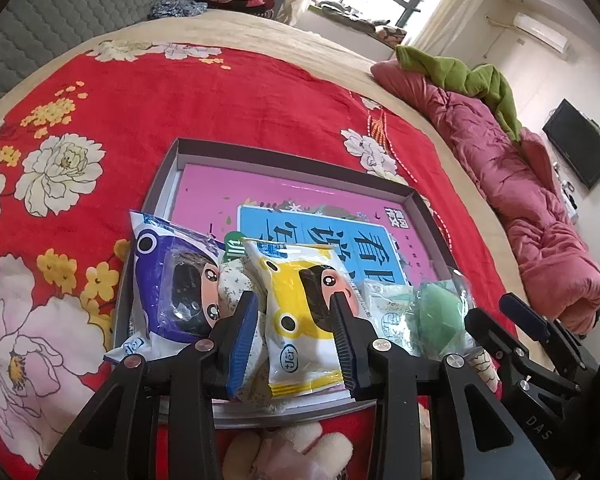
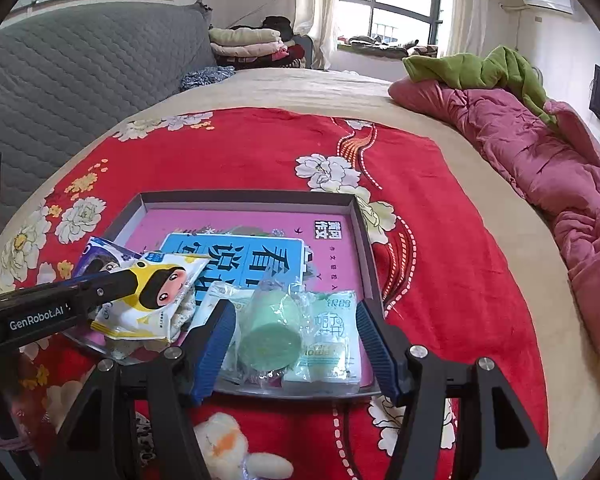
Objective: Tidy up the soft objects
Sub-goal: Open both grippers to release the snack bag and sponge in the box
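A shallow grey box [image 1: 292, 160] [image 2: 244, 197] with a pink and blue book inside lies on the red floral blanket. My left gripper [image 1: 296, 312] has its jaws around a yellow snack packet [image 1: 300, 304] [image 2: 156, 300] at the box's near edge, touching it on both sides. A purple snack packet [image 1: 172, 280] [image 2: 100, 254] leans to its left. My right gripper [image 2: 296, 312] is open, its jaws on either side of a clear-wrapped green sponge [image 2: 270, 336] [image 1: 436, 316] and a pale green packet [image 2: 332, 336] in the box's near right corner.
A white and pink plush toy [image 2: 224, 448] [image 1: 292, 452] lies on the blanket in front of the box. A crumpled pink quilt [image 2: 540, 168] with a green blanket [image 2: 472, 66] runs along the bed's right side. Folded clothes [image 2: 248, 46] sit by the grey headboard.
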`<state>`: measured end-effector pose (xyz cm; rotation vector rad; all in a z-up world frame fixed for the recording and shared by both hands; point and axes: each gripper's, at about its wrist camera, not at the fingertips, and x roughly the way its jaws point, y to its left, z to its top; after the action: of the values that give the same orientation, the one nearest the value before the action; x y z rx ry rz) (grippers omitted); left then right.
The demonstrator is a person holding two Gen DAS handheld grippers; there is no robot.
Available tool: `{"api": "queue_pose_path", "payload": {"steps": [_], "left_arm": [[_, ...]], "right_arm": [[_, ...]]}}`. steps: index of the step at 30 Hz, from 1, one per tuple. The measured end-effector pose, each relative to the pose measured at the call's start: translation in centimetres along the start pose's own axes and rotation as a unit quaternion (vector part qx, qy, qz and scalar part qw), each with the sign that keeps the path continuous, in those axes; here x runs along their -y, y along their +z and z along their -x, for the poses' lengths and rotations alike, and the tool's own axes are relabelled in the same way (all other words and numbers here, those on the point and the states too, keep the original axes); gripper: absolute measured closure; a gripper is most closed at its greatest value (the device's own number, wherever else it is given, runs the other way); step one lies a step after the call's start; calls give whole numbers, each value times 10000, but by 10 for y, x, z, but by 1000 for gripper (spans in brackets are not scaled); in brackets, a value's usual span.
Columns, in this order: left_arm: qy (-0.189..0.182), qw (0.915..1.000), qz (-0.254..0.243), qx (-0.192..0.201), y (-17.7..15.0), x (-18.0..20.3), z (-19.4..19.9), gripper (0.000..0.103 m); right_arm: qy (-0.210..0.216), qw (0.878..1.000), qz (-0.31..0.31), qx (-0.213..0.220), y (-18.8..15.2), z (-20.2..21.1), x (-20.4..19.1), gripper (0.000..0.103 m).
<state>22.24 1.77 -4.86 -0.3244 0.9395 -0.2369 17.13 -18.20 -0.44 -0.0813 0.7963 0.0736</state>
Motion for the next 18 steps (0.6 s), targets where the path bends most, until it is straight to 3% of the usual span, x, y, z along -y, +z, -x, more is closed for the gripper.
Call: {"api": "queue_pose_path", "payload": {"steps": [3,13,18], "left_arm": [[23,10000,-30,30,1,1,4,57],[65,9997,-198,150,4,10,20,47],[127,9991,-229,341,5,11,44,39]], "right_arm": [[7,10000,18,2,1,1,-1,41],[75,10000,13,64,4,6,-4,40],[91,9998,28,171,7,17,-3,35]]}}
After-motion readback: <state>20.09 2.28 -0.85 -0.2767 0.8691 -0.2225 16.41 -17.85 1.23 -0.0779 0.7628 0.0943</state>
